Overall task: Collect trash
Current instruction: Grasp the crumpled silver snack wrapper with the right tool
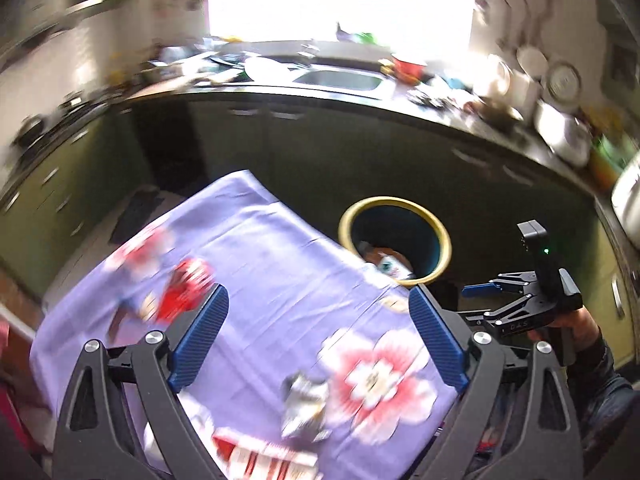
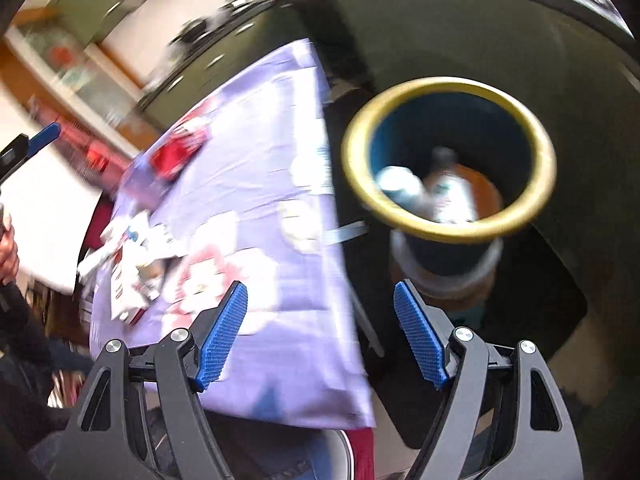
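No brand or label could be read anywhere; both views were smeared with motion, and the only lettering, pale marks on the body of the right gripper (image 1: 480, 300) as seen from the left wrist, was too small to make out.

The left gripper (image 1: 316, 340) pointed steeply down over a table draped in a lilac floral cloth (image 1: 256, 248). Its blue-padded tongs stood wide apart with nothing between them but cloth below. A crumpled silvery wrapper (image 1: 306, 408) lay on the cloth near the table's near edge, and a red packet (image 1: 186, 292) lay toward the left edge. A red-and-white printed carton (image 1: 264, 460) sat at the near edge, its print blurred beyond reading.

The right gripper, held by a hand (image 1: 576, 320) in a dark sleeve, hung off the table's right edge, beside a yellow-rimmed blue bin (image 1: 440, 232). In its own view its tongs (image 2: 320, 332) were also spread wide and empty, aimed down at the table's right edge with the bin (image 2: 540, 152) just beyond it. Inside the bin lay trash: a pale bottle (image 2: 452, 192) and a silvery can-like piece (image 2: 400, 188), both blurred. On the cloth (image 2: 256, 184) a heap of white scraps (image 2: 132, 264) lay near the far-left edge in that view, with the red packet (image 2: 176, 156) beyond it.

A cluttered kitchen counter with a sink (image 1: 340, 78) ran behind.
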`<state>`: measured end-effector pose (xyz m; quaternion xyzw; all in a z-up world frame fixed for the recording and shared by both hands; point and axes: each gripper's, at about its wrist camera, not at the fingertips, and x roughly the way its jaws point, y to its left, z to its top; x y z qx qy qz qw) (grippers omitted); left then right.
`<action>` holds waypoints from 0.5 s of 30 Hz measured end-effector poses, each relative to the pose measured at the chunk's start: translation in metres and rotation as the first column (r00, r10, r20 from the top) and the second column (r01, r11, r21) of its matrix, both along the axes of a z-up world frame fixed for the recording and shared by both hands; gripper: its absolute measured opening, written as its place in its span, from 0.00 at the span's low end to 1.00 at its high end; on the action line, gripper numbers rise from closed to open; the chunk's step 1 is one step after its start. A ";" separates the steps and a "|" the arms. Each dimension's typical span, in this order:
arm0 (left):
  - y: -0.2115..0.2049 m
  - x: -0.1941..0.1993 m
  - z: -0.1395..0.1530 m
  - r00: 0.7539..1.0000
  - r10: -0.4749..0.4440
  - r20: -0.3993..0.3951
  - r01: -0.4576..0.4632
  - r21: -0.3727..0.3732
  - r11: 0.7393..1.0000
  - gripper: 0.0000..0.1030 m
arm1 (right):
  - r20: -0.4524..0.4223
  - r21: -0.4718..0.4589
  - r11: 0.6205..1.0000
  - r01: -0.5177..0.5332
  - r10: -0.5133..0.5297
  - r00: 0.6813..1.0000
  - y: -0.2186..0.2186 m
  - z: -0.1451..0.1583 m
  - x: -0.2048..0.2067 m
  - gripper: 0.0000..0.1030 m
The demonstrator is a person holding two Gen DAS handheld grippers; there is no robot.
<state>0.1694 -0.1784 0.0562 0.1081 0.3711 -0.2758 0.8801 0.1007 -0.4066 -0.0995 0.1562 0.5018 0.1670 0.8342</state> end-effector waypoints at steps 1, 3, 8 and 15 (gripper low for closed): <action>0.019 -0.010 -0.001 0.999 0.033 0.015 -0.033 -0.009 0.999 0.85 | 0.012 -0.009 0.999 -0.042 0.042 0.999 0.015 0.003 0.001 0.78; 0.051 -0.031 -0.004 0.994 0.102 0.048 -0.101 -0.031 0.994 0.86 | 0.040 -0.019 0.985 -0.170 0.171 0.984 0.058 0.009 0.004 0.82; 0.108 -0.066 -0.019 0.979 0.198 0.048 -0.194 -0.083 0.978 0.88 | 0.076 -0.089 0.905 -0.416 0.423 0.903 0.154 0.015 0.008 0.87; 0.139 -0.092 -0.038 0.966 0.253 0.056 -0.248 -0.086 0.965 0.88 | 0.057 -0.175 0.832 -0.526 0.542 0.838 0.229 0.005 0.024 0.88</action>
